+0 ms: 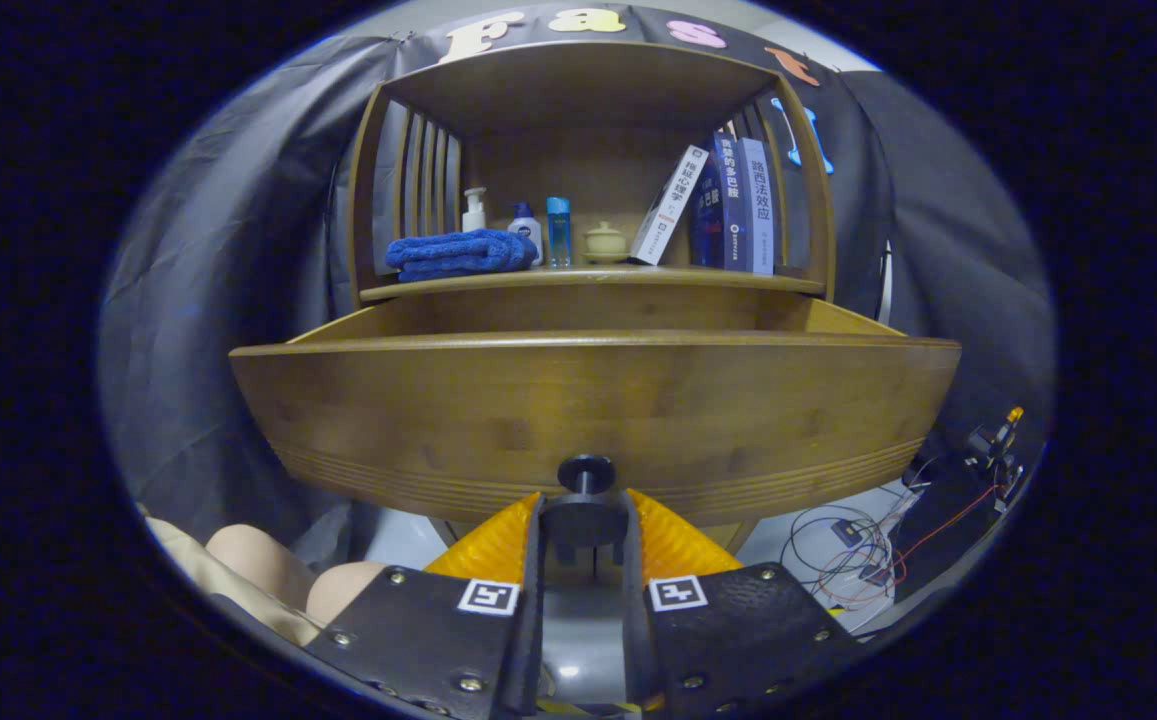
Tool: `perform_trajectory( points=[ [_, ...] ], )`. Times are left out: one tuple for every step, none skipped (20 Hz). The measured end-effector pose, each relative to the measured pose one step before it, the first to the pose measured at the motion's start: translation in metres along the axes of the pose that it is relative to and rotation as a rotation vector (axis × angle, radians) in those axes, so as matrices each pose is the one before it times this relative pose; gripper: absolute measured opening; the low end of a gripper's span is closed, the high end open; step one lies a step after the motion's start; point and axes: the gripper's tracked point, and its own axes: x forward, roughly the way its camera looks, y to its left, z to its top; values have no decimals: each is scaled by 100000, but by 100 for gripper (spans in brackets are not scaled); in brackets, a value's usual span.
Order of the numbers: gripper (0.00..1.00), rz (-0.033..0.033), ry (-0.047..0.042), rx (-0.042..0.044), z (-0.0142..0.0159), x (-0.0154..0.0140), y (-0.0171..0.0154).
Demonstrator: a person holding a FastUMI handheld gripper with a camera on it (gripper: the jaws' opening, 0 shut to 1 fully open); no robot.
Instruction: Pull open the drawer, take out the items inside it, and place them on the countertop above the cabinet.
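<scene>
My gripper [585, 520] is closed on the drawer's knob [585, 470]; both fingers press its dark stem from left and right, with the round knob head just beyond the tips. The drawer [593, 410] stands pulled out toward me, its broad wooden front filling the space ahead of the fingers, the knob low on its middle. Over the front's top edge I see the drawer's side walls running back to the cabinet, but what lies inside is hidden from me.

Above the drawer is the countertop [593, 283], a shelf inside the wooden cabinet [578, 90]. On it, from left to right: a folded blue towel [458, 253], a white pump bottle [475, 211] behind it, a blue-capped white bottle [526, 228] touching the towel's right end, a slim blue bottle [559, 231], a small lidded pot [605, 242], a white book [670, 206] leaning right, and upright books [738, 205] against the right side.

Near me on the left are a person's knees [283, 575]. On the floor to the right lie thin wires [853, 555].
</scene>
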Motion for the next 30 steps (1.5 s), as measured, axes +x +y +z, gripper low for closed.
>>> perform_trajectory(
  points=[
    [33, 5, -75, -1634, 24, -80, -39],
    [33, 839, 308, -1112, -70, 185, 46],
    [37, 1226, 494, -129, 118, -14, 50],
    [41, 1288, 1022, 770, -367, -349, -40],
    [43, 902, 130, 1691, -7, -465, 65],
    [44, 450, -229, 1684, 78, -376, -53],
    [44, 256, 76, 1063, 27, -428, 62],
    [44, -123, -543, 83, 308, -558, -39],
    [44, -303, -1154, -699, 578, -546, -67],
    [45, -479, -1835, -1095, 860, -510, -169],
    [45, 196, -2742, -837, 1348, -518, -27],
    [45, 561, -3535, -353, 1505, -407, 76],
    [45, 715, -3885, -100, 2011, -165, 18],
    [45, 531, -3796, 164, 2002, -247, 83],
    [45, 1015, -3132, 94, 1903, 92, 116],
    [45, 1245, -2497, -104, 1578, 231, 150],
    [45, 1123, -2239, -545, 1495, 427, 66],
    [45, 1055, -1743, -1154, 1224, 477, 25],
    [45, 653, -959, -1732, 1012, 839, -135],
    [45, 813, 223, -2075, 701, 1124, -60],
    [45, 636, 1918, -1761, 425, 1286, -170],
    [44, 697, 2651, -822, 60, 1409, -224],
    [45, 602, 2122, 63, 173, 1512, -92],
    [45, 915, 3402, -118, -98, 1477, -69],
    [45, 741, 2182, 44, 52, 1402, -101],
    [45, 775, 3200, 615, -213, 1342, -127],
    [45, 1647, 3777, 1994, -576, 1355, 224],
    [45, 1118, 5572, 2027, -1134, 1238, 89],
    [45, 298, 7236, 1863, -1534, 1286, -196],
    [45, 74, 6511, 1819, -1727, 1283, -186]
  ],
)
